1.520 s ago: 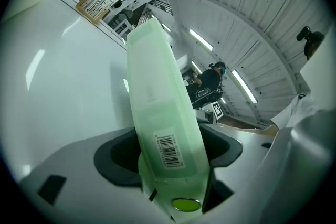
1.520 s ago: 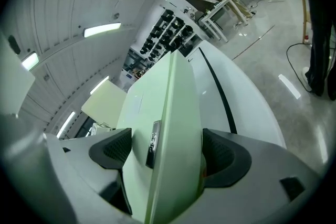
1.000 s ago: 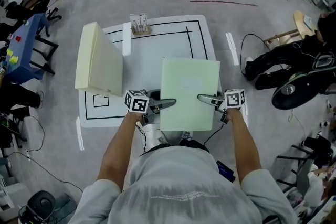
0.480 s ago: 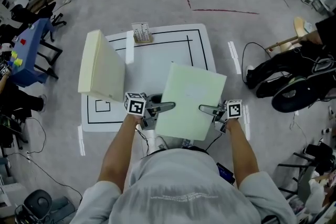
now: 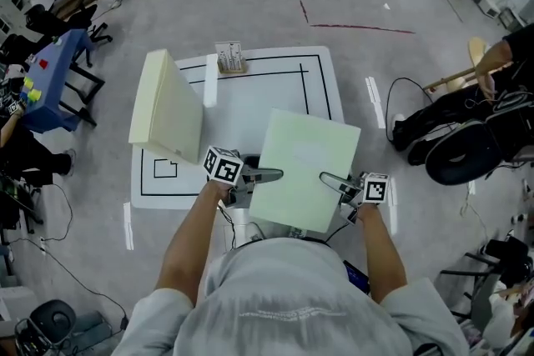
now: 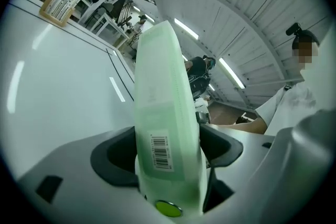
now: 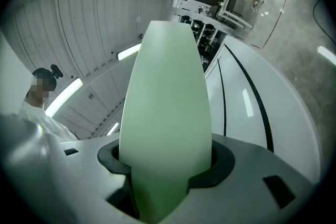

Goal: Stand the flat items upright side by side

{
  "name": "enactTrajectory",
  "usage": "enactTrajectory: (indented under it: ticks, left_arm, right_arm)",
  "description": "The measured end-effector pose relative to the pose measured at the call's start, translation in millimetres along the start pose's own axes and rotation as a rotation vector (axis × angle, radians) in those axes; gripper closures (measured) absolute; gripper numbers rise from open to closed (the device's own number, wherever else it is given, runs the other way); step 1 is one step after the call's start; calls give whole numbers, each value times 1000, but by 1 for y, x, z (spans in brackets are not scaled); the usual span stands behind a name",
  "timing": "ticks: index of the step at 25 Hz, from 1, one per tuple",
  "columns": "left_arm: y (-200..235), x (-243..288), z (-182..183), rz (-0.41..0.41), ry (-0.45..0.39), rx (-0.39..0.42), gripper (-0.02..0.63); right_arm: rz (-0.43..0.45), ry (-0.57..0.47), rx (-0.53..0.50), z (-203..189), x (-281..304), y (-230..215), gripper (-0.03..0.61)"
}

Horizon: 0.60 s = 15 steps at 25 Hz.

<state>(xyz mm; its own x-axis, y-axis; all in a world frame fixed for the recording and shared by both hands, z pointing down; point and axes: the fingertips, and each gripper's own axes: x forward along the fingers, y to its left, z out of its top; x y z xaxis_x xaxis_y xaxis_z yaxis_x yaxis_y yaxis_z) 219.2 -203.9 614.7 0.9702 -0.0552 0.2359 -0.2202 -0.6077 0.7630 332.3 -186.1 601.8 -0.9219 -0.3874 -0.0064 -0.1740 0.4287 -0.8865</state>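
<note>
Pale green flat plastic case [image 5: 304, 171], with a barcode label on its narrow edge, is held off the white table [image 5: 250, 96] over its near side. It lies nearly flat with its far end skewed to the right. The left gripper [image 5: 269, 176] clamps its left edge and the right gripper [image 5: 332, 179] its right edge. In both gripper views the case fills the gap between the pads. The left jaws are easing apart and the right jaws are tightening.

The step in hand looks like carrying this second item towards its place. A cream flat box [image 5: 163, 108] already stands upright on the table's left side. The next move probably calls for tipping the case onto one edge, carrying it left and setting it just beside the cream box, with both grips kept firm until it rests. A small card stand [image 5: 227, 58] sits at the far edge, well apart.
</note>
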Motion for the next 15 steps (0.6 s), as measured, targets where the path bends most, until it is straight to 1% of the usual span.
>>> enactTrajectory:
  ticks: [2, 4, 7, 9, 11, 12, 13, 15]
  left_arm:
    - [-4, 0, 6, -2, -30, 20, 255]
    - [-7, -1, 9, 5, -50, 37, 256]
    - [-1, -13, 18, 61, -112, 50, 256]
    - [6, -21, 28, 140, -173, 66, 256]
    - [13, -29, 36, 255, -220, 120, 258]
    - [15, -33, 40, 312, -236, 154, 258]
    - [16, -36, 43, 359, -246, 184, 259]
    - [13, -40, 47, 418, -253, 229, 273]
  right_arm:
    - [-25, -19, -60, 7, -8, 5, 291]
    - [-41, -57, -86, 15, -18, 10, 293]
    - [-99, -136, -122, 37, -37, 12, 291]
    - [-170, -192, -136, 50, -50, 10, 293]
    - [-269, -260, -138, 59, -63, 8, 291]
    - [-313, -295, -166, 64, -67, 11, 291]
    - [-346, -326, -222, 72, -70, 17, 291]
    - [-398, -357, -340, 84, -70, 34, 291]
